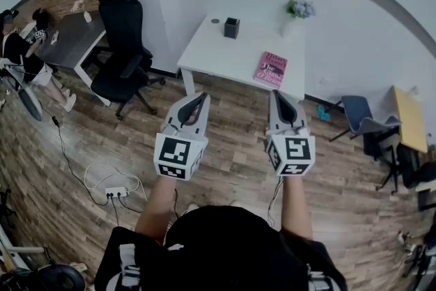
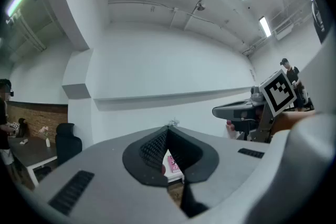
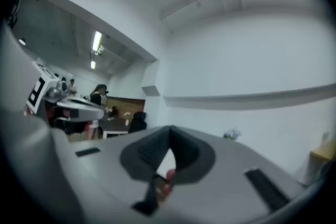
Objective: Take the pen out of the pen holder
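Standing at the 12 o'clock edge of the white tabletop (image 1: 218, 54), the black pen holder (image 1: 231, 27) is well apart from both grippers; the pen is too small to make out. The left hand-held gripper (image 1: 201, 98) and right hand-held gripper (image 1: 276, 93) point level over the floor (image 1: 231, 160) at the tabletop's 6 o'clock, jaws closed tip to tip, empty. A pink book (image 1: 270, 69) lies at 4 o'clock of the pen holder.

Table: white table (image 1: 216, 54), rectangular.
Pen holder: black pen holder (image 1: 231, 27), at 11 o'clock.
Book: pink book (image 1: 270, 69), at 4 o'clock.
Flowers: flowers (image 1: 298, 9), at 2 o'clock.
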Motion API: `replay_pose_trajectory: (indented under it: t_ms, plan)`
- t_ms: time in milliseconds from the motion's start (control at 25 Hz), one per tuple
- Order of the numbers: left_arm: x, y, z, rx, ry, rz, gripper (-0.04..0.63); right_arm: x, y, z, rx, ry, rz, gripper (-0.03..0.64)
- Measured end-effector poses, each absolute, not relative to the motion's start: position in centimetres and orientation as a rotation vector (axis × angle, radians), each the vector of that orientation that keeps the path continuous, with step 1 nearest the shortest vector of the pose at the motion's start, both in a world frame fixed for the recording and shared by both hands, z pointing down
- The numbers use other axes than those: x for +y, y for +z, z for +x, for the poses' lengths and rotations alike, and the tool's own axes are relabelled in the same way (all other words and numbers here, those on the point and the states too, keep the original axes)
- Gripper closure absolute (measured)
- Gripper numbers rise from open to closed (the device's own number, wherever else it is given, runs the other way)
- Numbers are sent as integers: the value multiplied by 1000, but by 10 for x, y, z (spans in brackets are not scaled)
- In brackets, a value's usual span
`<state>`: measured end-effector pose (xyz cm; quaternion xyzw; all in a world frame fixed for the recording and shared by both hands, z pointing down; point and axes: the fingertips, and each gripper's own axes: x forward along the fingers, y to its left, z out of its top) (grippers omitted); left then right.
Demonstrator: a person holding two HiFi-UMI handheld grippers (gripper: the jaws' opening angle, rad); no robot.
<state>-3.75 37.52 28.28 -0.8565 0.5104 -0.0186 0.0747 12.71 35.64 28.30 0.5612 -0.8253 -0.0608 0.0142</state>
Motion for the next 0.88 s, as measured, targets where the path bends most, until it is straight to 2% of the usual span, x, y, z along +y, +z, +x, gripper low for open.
replay_pose_trajectory:
  t_ms: [880]
  plan:
    - [365, 320, 38, 1596, -145, -2550, 577, 345, 329, 187, -2595, -142, 1613, 584]
